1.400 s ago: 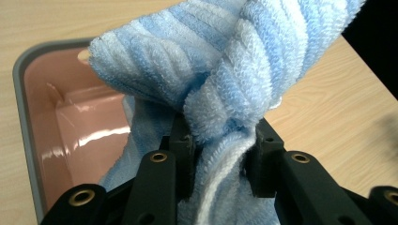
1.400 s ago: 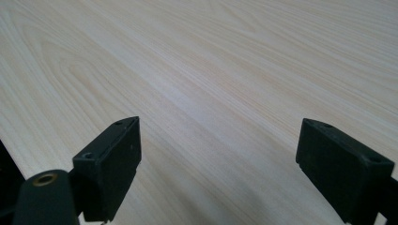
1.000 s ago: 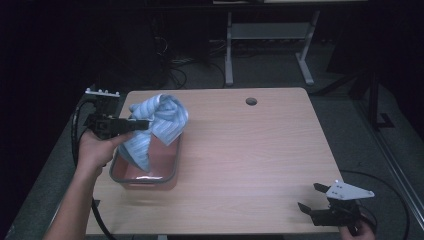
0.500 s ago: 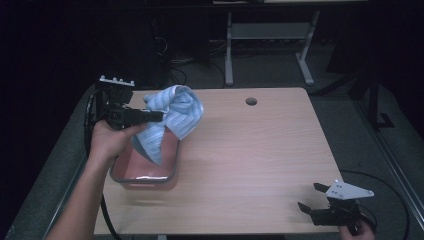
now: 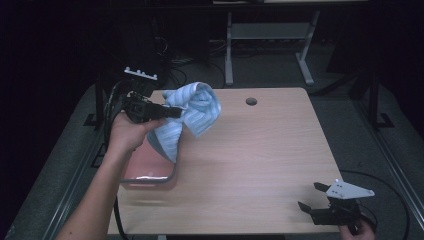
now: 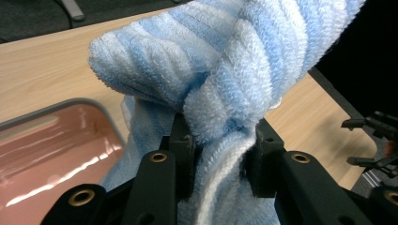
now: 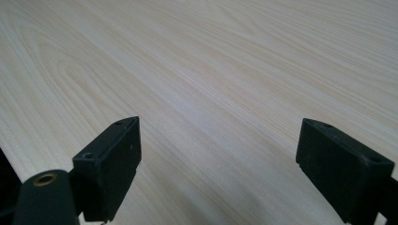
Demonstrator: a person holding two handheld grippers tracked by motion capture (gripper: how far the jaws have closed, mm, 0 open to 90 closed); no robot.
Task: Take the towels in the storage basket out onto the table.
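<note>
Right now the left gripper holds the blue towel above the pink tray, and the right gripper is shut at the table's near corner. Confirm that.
One thing is wrong: the right gripper is open, nothing between its jaws, as the right gripper view shows. The rest stands.

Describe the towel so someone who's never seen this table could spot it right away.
On the wooden table, look to its far left corner, above the pink tray. The left gripper holds a bunched towel there: fluffy terry with light-blue and white stripes, the only cloth around.

Blue-and-white striped towel (image 5: 192,112), pink tray (image 5: 145,167), pale wooden table (image 5: 260,155).
</note>
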